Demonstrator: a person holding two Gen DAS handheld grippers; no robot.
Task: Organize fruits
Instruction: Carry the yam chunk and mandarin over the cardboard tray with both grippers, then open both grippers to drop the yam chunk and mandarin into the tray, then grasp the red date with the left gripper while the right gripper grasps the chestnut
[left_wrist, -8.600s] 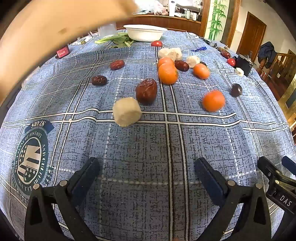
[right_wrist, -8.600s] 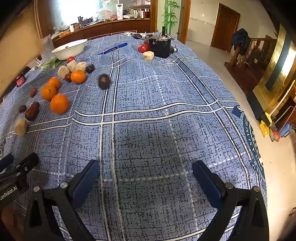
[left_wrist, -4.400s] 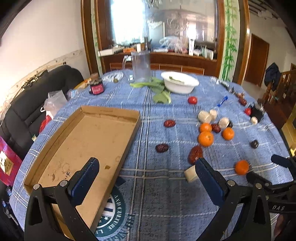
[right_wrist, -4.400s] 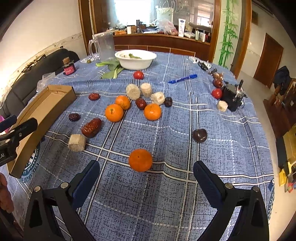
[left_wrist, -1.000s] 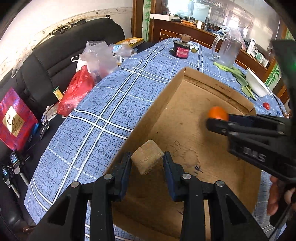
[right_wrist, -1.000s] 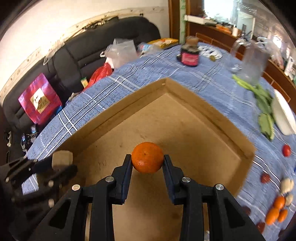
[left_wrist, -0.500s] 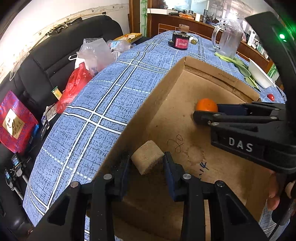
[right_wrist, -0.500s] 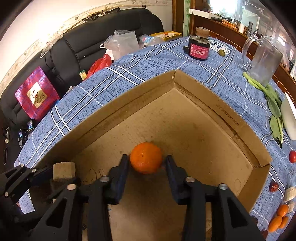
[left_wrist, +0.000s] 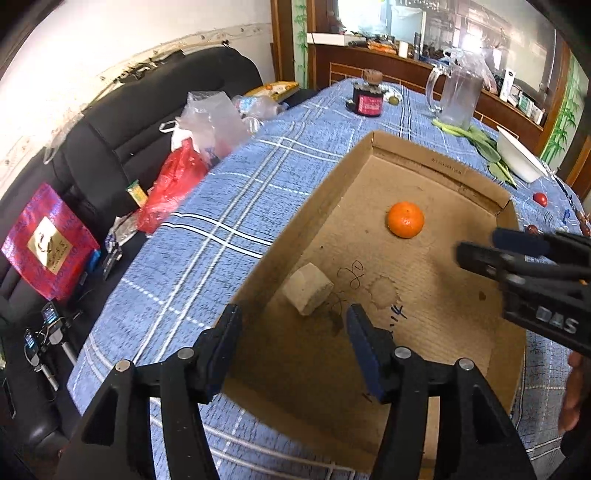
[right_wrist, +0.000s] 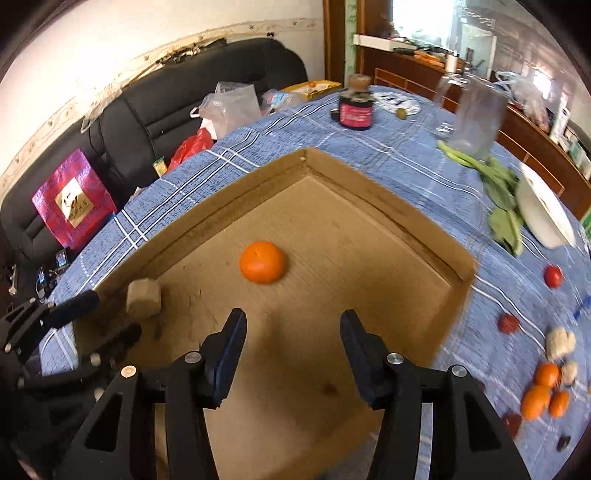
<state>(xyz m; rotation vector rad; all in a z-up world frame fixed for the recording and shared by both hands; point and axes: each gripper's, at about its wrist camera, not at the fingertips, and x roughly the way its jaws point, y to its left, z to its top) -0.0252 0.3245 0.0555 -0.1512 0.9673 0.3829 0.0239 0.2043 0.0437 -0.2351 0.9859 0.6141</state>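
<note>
The left claw (left_wrist: 293, 334) stood released, its two fingers spread apart with nothing between them. Just ahead of it, slightly toward its left finger, a pale fruit chunk (left_wrist: 307, 288) lay on the floor of the cardboard tray (left_wrist: 439, 153), close to the tray's left wall. Farther ahead and to the right of that claw, an orange (left_wrist: 405, 219) sat on the tray floor, well apart from the chunk.

The right claw (right_wrist: 291, 339) was also released and empty, hanging over the tray. The orange (right_wrist: 262, 262) lay just ahead of it, nearer its left finger, touching neither finger. The fruit chunk (right_wrist: 144, 298) lay off to that claw's left, beside the tip of the left claw.

The tray rested on a bench covered in a blue checked cloth (right_wrist: 388, 147). To the right of the right claw, outside the tray, more oranges (right_wrist: 546, 395), dark red dates (right_wrist: 509, 323) and pale chunks (right_wrist: 560, 342) lay scattered on the cloth. A white bowl (right_wrist: 546, 216) and leafy greens (right_wrist: 504, 201) lay ahead and to the right.
</note>
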